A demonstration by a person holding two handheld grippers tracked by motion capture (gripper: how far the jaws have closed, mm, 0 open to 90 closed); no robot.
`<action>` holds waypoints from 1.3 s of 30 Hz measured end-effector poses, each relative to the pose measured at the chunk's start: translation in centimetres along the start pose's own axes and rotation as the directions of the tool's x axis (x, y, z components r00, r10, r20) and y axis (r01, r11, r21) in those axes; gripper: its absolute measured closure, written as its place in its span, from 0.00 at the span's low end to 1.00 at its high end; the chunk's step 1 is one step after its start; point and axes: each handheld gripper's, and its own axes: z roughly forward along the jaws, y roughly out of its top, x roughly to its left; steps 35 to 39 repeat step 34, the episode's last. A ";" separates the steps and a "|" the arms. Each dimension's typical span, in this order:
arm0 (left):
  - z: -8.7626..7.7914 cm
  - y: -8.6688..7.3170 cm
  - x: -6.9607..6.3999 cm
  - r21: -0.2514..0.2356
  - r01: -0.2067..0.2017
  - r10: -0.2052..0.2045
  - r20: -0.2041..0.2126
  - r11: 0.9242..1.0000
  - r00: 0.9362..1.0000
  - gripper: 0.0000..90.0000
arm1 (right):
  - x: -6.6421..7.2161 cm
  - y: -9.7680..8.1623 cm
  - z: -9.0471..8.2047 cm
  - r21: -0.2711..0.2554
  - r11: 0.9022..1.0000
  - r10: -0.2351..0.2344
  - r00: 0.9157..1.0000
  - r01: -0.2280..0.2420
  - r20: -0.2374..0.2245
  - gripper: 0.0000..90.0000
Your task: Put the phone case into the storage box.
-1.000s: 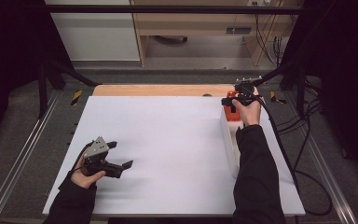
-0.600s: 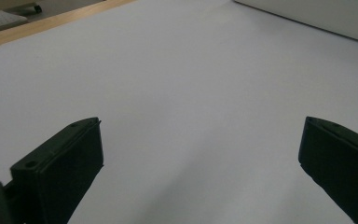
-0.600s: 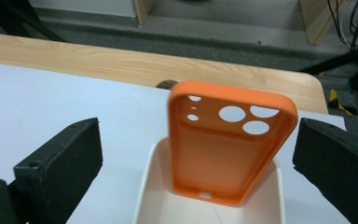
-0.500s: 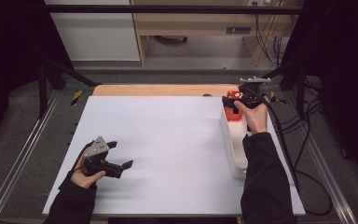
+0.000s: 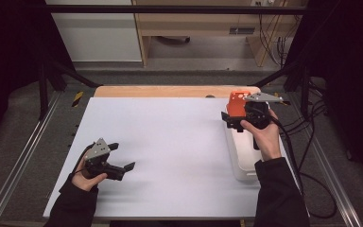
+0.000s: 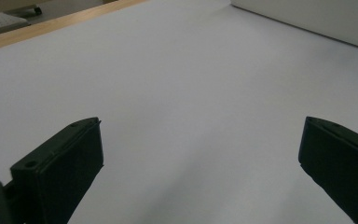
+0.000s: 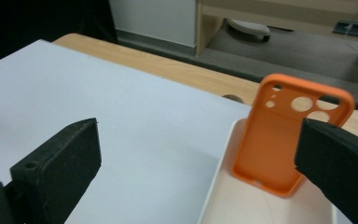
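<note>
Two hand-held grippers, both wide open and empty: right hand-held gripper (image 5: 232, 122) just opened beside orange phone case (image 7: 289, 135), upright in white tray (image 5: 240, 161), long axis vertical; left hand-held gripper (image 5: 121, 157) well apart across table (image 5: 170, 142)

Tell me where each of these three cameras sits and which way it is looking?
High view: above the near table edge, looking forward and down on the white table; both forearms, left gripper and right gripper show.
Left gripper view: rides the left gripper, looking low across the table between its open black jaws.
Right gripper view: rides the right gripper, facing the orange phone case propped in the white tray, between its open jaws.
Shared: high and right gripper views both show case and tray.
</note>
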 end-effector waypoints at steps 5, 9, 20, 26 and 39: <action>-0.1 0.1 0.0 -0.013 0.012 -0.012 0.005 1.000 1.000 0.00 | 0.8 -1.4 -1.6 -0.033 0.999 -0.035 0.997 0.034 -0.062 0.01; -0.2 0.2 -0.1 -0.021 0.018 -0.018 0.006 1.000 1.000 0.00 | 1.4 -2.8 -2.4 -0.045 0.997 -0.068 0.992 0.064 -0.106 0.01; -0.4 0.3 -0.2 -0.039 0.013 -0.013 0.010 0.999 1.000 0.00 | 2.1 -7.1 -4.8 -0.124 0.983 -0.161 0.953 0.132 -0.257 0.01; -0.6 0.4 -0.2 -0.050 0.012 -0.012 0.006 0.999 1.000 0.00 | 1.6 -9.4 -5.6 -0.170 0.977 -0.171 0.944 0.126 -0.281 0.01; -0.6 0.6 -0.5 -0.055 -0.003 0.003 0.014 0.998 1.000 0.00 | 0.8 -11.3 -6.1 -0.194 0.975 -0.164 0.944 0.110 -0.288 0.01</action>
